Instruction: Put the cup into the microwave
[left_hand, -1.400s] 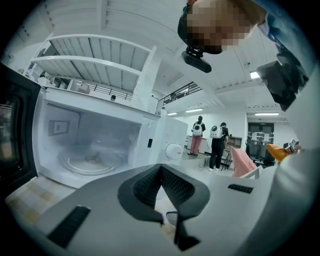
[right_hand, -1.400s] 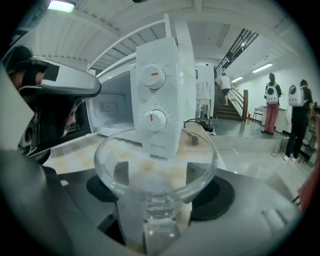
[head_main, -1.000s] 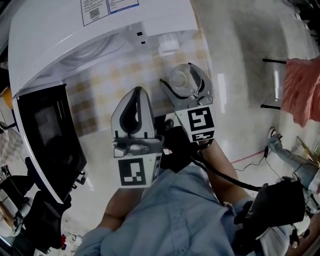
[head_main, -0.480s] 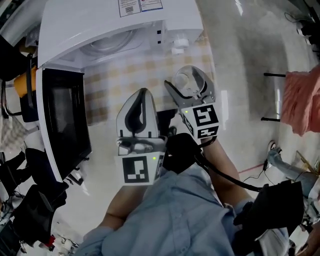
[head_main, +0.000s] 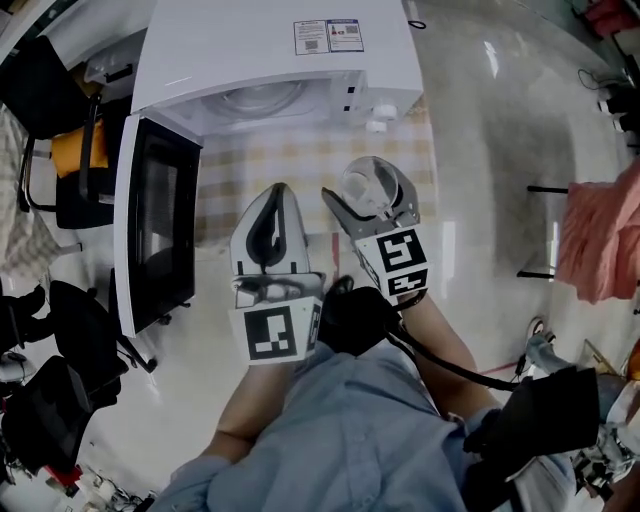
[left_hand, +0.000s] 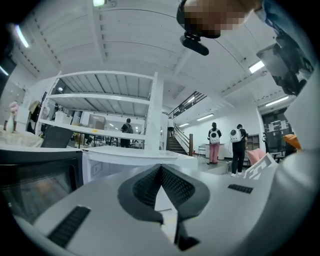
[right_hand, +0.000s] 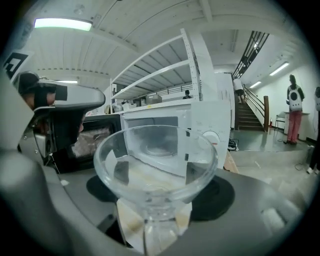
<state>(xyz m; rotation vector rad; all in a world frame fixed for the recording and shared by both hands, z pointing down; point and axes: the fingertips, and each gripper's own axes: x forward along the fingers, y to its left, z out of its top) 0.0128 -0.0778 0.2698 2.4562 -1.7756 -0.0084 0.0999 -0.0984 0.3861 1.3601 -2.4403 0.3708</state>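
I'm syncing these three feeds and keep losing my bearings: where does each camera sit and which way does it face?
Head view: on the person's head, facing steeply down at the open microwave; shows sleeves, the left gripper and right gripper with the cup.
Left gripper view: rides the left gripper, facing along its shut, empty jaws toward the microwave.
Right gripper view: rides the right gripper, facing the microwave's cavity past the clamped cup; left gripper at its left.
Shared: all three show the microwave.
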